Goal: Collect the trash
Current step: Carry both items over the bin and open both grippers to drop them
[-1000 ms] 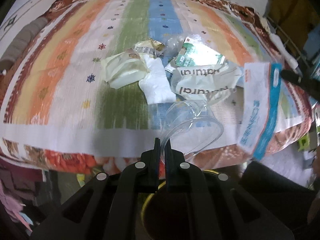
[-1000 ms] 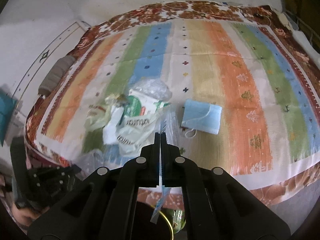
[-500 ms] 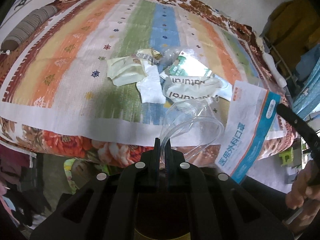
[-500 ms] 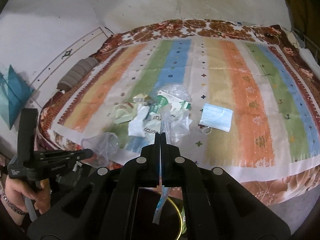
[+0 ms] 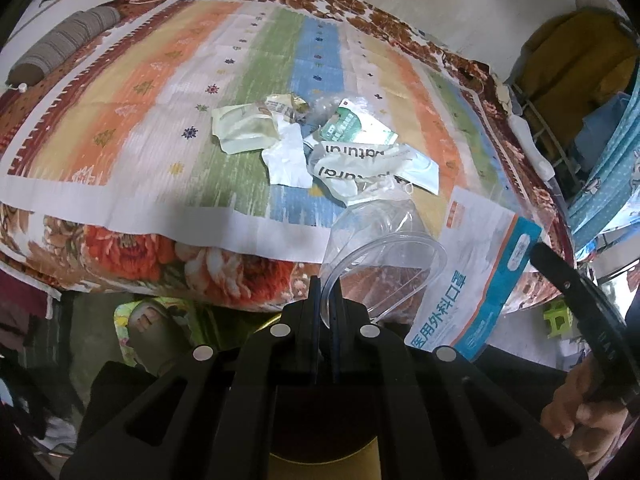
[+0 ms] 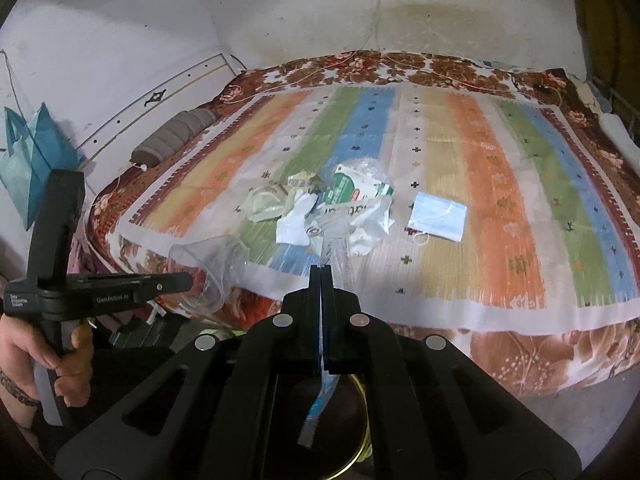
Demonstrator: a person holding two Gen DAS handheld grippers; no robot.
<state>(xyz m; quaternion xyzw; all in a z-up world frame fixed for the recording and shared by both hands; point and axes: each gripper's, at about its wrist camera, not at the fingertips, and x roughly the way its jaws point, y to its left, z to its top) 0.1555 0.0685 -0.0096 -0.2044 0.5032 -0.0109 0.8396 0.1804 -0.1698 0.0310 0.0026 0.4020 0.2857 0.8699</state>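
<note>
The left gripper (image 5: 327, 280) is clamping the rim of a clear plastic cup (image 5: 384, 248), its jaws nearly together on the thin wall. The cup is hanging off the near edge of the striped bedspread (image 5: 160, 92), mouth tilted toward the camera. In the right wrist view the same cup (image 6: 208, 264) is showing beside the left gripper (image 6: 188, 280), off the bedspread's near left corner.

The right gripper (image 6: 321, 270) is pinching a flat mask package (image 6: 338, 248) edge-on, jaws fully together on it; the package's lower end is hanging below the jaws. In the left wrist view this white and blue package (image 5: 472, 268) is overlapping the bedspread's near right edge.

The trash pile (image 5: 316, 148) is lying on the bedspread's green and blue stripes, near its front edge: crumpled wrappers, a green-printed pack, a white bag. A blue face mask (image 6: 438, 216) is lying flat on the bedspread, just right of the pile.
</note>
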